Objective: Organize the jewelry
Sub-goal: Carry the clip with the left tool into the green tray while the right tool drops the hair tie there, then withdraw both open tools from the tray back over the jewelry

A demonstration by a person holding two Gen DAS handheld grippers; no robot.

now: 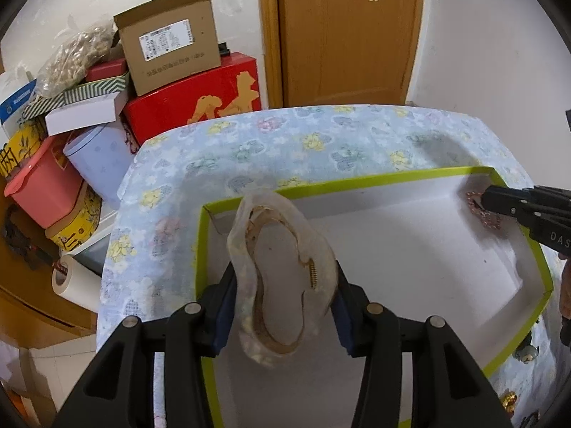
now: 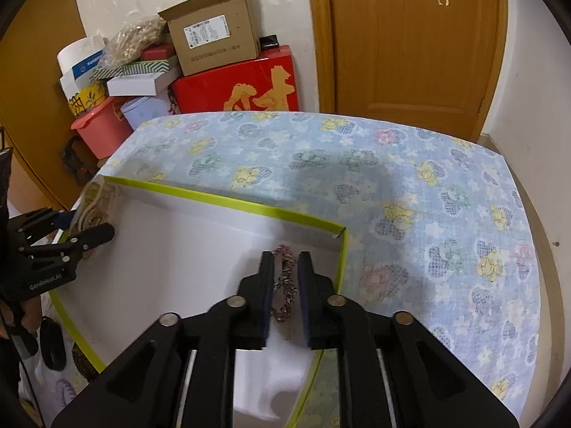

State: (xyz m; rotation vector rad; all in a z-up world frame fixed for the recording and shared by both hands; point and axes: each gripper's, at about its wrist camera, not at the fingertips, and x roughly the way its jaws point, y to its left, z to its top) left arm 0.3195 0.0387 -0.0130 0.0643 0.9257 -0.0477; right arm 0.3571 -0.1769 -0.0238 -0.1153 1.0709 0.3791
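The table [image 2: 428,185] is covered with a light blue cloth printed with flowers, and it stands in front of a wooden door [image 2: 410,35]. To the left of the table there is a pile of boxes against the wall: a big red box [image 1: 200,96], and a brown cardboard box [image 1: 167,42] on top of it.

On the table lies a wide, shallow box [image 1: 410,242] with white inside and a yellow-green rim. Both grippers are over this box, one at each end.

The left gripper [image 1: 285,278] is at the left end of the box. Its jaws are closed on a clear plastic bag [image 1: 278,249], which stands up between them. Inside the bag is a golden chain [image 1: 260,285] in a loop; the bag is held above the floor of the box.

The right gripper [image 2: 285,285] is at the far right corner of the box. Its jaws are closed on a small pink-red beaded bracelet [image 2: 284,278], which hangs between the pads close to the white floor. I cannot tell if the bracelet touches the floor.
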